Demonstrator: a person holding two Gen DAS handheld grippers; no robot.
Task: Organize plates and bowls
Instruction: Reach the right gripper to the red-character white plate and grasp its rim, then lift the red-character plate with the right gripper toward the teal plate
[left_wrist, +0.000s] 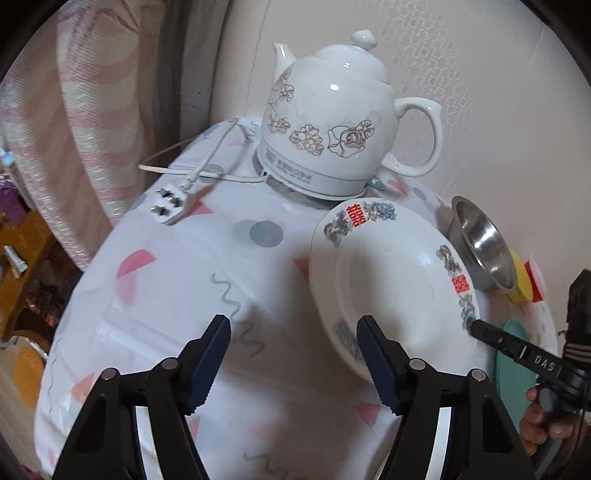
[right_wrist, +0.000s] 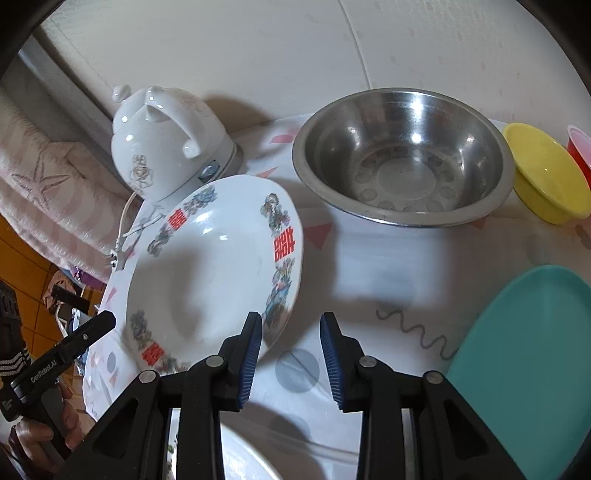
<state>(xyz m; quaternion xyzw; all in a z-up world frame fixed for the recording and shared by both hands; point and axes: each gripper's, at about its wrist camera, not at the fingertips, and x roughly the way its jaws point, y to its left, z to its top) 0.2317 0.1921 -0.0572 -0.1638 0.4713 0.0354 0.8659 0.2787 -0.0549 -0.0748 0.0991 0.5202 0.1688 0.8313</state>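
Observation:
A white deep plate with red characters and floral rim (left_wrist: 391, 280) (right_wrist: 207, 269) rests on the patterned tablecloth. My left gripper (left_wrist: 293, 360) is open, its right finger in front of the plate's near-left rim. My right gripper (right_wrist: 291, 356) is open, its left finger over the plate's near-right rim; nothing is between the pads. A steel bowl (right_wrist: 402, 158) (left_wrist: 480, 243) stands behind, with a yellow bowl (right_wrist: 546, 173) and a red cup (right_wrist: 581, 151) to its right. A teal plate (right_wrist: 528, 350) lies at the right. Another white plate's rim (right_wrist: 243, 458) shows under the right gripper.
A white ceramic kettle (left_wrist: 332, 118) (right_wrist: 166, 144) stands at the back by the wall, its cord and plug (left_wrist: 170, 203) lying on the tablecloth (left_wrist: 184, 295). A striped pink curtain (left_wrist: 85, 129) hangs left. The table edge drops off at the left.

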